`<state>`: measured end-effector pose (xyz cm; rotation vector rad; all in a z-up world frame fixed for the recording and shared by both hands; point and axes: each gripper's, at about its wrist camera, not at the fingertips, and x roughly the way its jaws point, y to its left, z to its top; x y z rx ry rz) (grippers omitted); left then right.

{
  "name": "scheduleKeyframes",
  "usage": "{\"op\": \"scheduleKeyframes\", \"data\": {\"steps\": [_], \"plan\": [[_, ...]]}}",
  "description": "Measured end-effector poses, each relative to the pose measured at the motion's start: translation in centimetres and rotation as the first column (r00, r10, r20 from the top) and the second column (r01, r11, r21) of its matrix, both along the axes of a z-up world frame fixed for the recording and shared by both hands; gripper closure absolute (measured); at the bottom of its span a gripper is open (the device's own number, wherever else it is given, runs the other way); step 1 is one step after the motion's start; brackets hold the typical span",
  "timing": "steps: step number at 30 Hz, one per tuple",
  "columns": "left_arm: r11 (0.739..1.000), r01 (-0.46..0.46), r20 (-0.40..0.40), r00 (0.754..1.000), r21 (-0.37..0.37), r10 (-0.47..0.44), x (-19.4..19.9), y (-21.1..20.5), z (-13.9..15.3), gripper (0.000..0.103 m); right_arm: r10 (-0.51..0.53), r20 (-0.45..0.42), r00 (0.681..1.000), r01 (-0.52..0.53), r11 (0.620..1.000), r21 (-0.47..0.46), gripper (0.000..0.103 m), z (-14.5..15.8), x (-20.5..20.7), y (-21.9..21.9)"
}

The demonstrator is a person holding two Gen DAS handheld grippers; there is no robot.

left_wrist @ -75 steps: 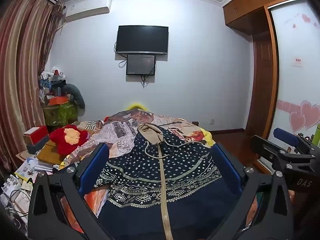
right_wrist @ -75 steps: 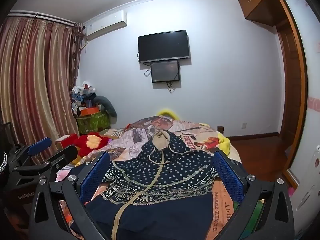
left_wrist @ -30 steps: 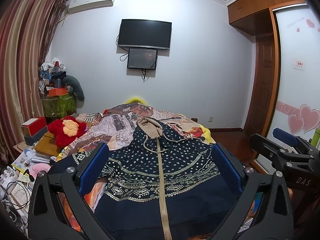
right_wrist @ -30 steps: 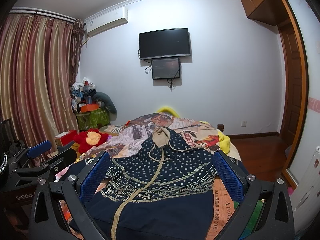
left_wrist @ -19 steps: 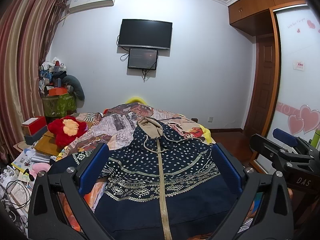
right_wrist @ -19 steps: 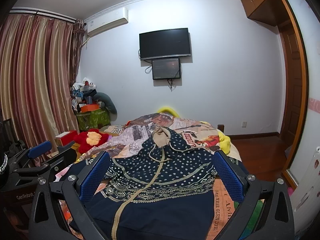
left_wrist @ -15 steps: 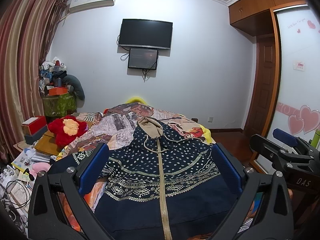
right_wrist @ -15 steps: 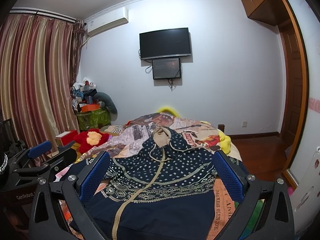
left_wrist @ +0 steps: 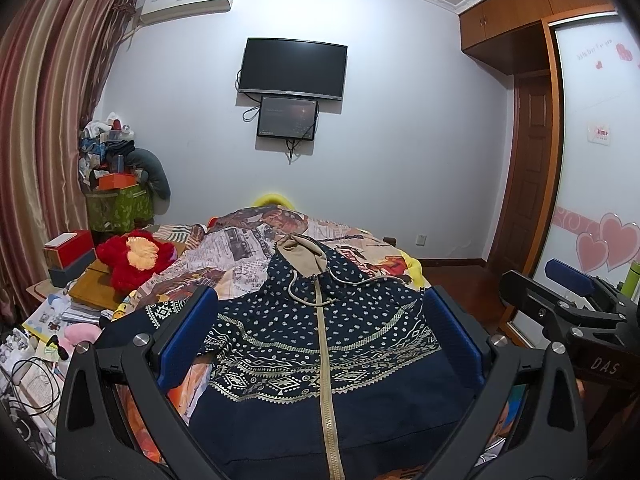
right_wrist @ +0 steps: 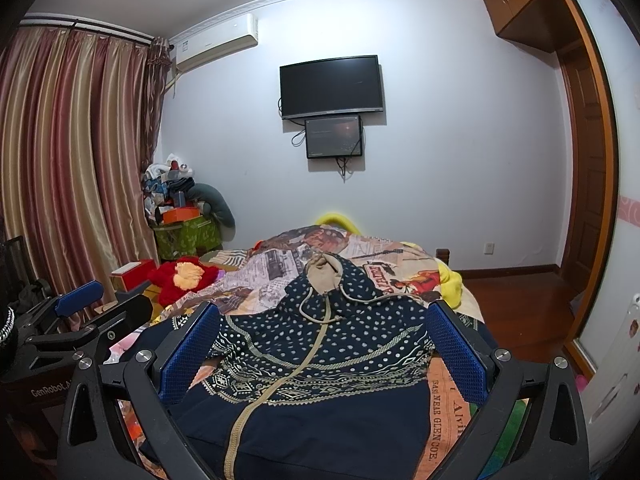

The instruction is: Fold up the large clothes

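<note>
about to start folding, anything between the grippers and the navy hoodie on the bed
Nothing visible. The navy hoodie lies spread on the bed directly below the open left gripper and open right gripper; the red plush sits off to the side.

**Hoodie spread flat on the bed, both claws wide**

The hoodie [left_wrist: 320,344] is the landmark: navy, dotted and banded in beige, zipped shut, lying front-up on the bed [left_wrist: 248,248] with its hood toward the far wall. The left claw [left_wrist: 320,340] hangs above its near part, blue pads spread to either side of the zip and closed on nothing. To the right of the hoodie the right claw [left_wrist: 568,280] shows side-on, also gaping, apart from the cloth. Left of the hoodie a red plush [left_wrist: 134,258] sits beside boxes [left_wrist: 68,248]. Beyond the hood a TV [left_wrist: 292,68] hangs on the wall, a small screen [left_wrist: 287,117] just beneath it.
</note>
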<state>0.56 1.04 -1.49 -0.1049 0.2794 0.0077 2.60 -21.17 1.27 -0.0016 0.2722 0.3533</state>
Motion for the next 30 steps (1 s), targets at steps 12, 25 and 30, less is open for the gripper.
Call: {"op": "scheduleKeyframes", "data": {"steps": [12,25,30], "plan": [[0.999,-0.031,-0.008,0.999,-0.022,0.031,0.5,1.1,-0.1,0.000,-0.001,-0.014,1.000,0.001,1.000,-0.006,0.000,-0.5,0.4,0.6],[0.956,-0.289,-0.122,0.951,-0.039,0.283,6.0,11.3,-3.7,0.000,-0.073,-0.169,0.983,0.055,0.993,-0.108,0.000,-5.4,8.7,2.5],[0.906,-0.419,-0.207,0.893,-0.063,0.399,7.8,18.2,-7.4,0.000,-0.096,-0.244,0.965,0.057,0.985,-0.161,0.000,-8.0,13.9,3.9]]}}
